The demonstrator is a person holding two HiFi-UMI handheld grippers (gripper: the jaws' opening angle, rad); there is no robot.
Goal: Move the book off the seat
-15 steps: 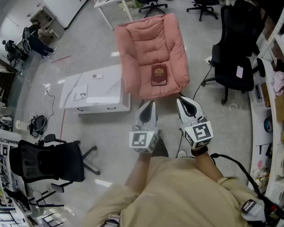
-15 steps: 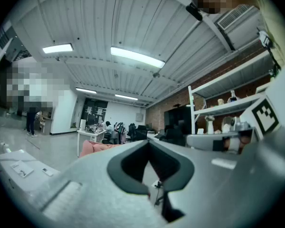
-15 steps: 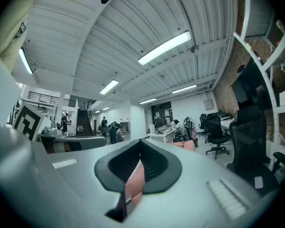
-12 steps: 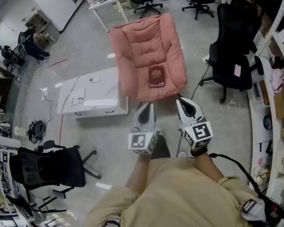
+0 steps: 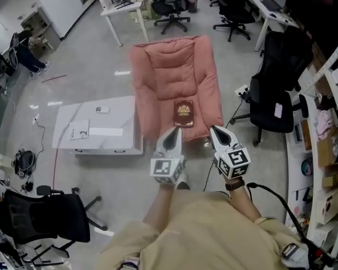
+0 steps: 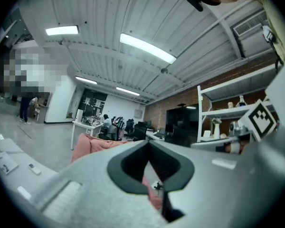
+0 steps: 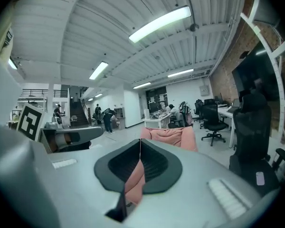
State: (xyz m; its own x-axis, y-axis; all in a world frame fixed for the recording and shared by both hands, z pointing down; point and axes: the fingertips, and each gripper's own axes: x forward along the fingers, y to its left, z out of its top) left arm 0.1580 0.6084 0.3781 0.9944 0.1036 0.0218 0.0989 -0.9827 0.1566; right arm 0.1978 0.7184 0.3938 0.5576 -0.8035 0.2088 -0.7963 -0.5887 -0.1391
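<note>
A dark red book [image 5: 183,113] lies flat near the front edge of the seat of a pink cushioned chair [image 5: 174,77]. My left gripper [image 5: 172,135] is held just short of the chair's front edge, below and left of the book, jaws shut and empty. My right gripper [image 5: 218,133] hovers to the right of it, also shut with nothing held. In the left gripper view the pink chair [image 6: 92,145] shows ahead past the closed jaws of the left gripper [image 6: 149,144]. The right gripper view shows the chair's back [image 7: 168,136] beyond the closed tips of the right gripper [image 7: 139,143].
A low white table [image 5: 96,127] with papers stands left of the chair. A black office chair [image 5: 273,89] stands at the right, another [image 5: 45,215] at the lower left. Shelving [image 5: 321,151] runs along the right wall. Desks and more chairs [image 5: 174,4] fill the back.
The view has moved forward; the pink chair and the book now sit closer to both grippers. Both grippers stay shut and side by side.
</note>
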